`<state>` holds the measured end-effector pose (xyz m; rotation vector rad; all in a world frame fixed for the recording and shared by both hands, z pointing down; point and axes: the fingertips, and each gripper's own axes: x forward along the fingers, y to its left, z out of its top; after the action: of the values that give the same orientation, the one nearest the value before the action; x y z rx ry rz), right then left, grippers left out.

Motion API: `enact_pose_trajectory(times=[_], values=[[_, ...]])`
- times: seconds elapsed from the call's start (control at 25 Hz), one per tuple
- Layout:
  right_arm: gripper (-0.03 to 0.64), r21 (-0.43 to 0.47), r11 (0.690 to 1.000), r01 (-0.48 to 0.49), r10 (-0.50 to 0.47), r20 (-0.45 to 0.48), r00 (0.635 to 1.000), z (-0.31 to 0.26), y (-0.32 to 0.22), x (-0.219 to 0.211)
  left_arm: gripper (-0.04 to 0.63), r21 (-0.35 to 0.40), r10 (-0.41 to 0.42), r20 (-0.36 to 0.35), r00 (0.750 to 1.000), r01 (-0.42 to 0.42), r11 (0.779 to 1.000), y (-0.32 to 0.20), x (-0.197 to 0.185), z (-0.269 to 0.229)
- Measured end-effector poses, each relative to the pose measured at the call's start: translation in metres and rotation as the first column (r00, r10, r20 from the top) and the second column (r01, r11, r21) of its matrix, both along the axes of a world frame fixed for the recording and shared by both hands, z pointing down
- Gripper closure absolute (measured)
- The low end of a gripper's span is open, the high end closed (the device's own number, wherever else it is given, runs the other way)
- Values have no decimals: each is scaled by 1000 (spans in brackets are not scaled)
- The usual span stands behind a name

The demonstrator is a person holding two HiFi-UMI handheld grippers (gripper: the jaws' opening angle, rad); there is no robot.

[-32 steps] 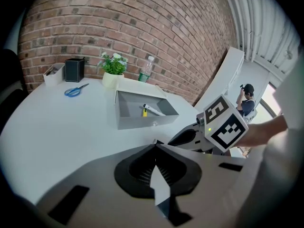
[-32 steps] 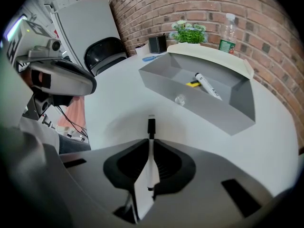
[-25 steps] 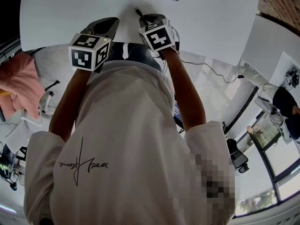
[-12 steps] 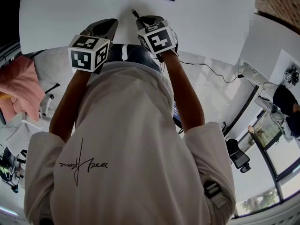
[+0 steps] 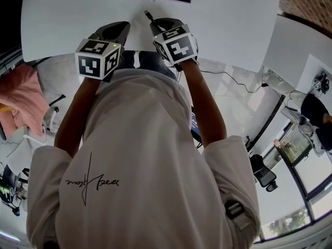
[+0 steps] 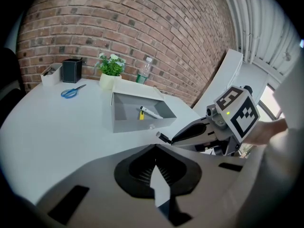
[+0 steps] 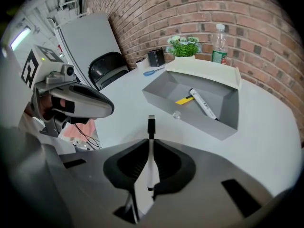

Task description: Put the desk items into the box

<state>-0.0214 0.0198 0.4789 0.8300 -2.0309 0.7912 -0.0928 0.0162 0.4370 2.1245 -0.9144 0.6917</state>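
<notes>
Lifted a little since before, the right gripper (image 7: 150, 144), clamped on a pen (image 7: 151, 126) above the tabletop's (image 7: 268, 122) near edge, should carry it well over the box (image 7: 199, 122) before opening; the left gripper (image 6: 155, 151) is closed, empty.

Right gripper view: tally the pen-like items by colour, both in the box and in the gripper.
White with black cap: 2, boxed marker in the grey box, held marker in the right gripper
Yellow: 1, yellow pen-like item in the box
Total: 3
</notes>
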Motion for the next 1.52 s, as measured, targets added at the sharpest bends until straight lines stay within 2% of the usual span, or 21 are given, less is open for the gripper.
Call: enact_pose_trajectory(times=[0.84, 1.52], values=[[563, 81, 997, -1, 0, 6, 1000, -30, -32, 13, 591, -12, -9, -3, 1000, 9, 1000, -3, 0, 2], [563, 99, 995, 10, -8, -16, 1000, -41, -53, 24, 591, -20, -30, 4, 1000, 30, 999, -5, -6, 6]])
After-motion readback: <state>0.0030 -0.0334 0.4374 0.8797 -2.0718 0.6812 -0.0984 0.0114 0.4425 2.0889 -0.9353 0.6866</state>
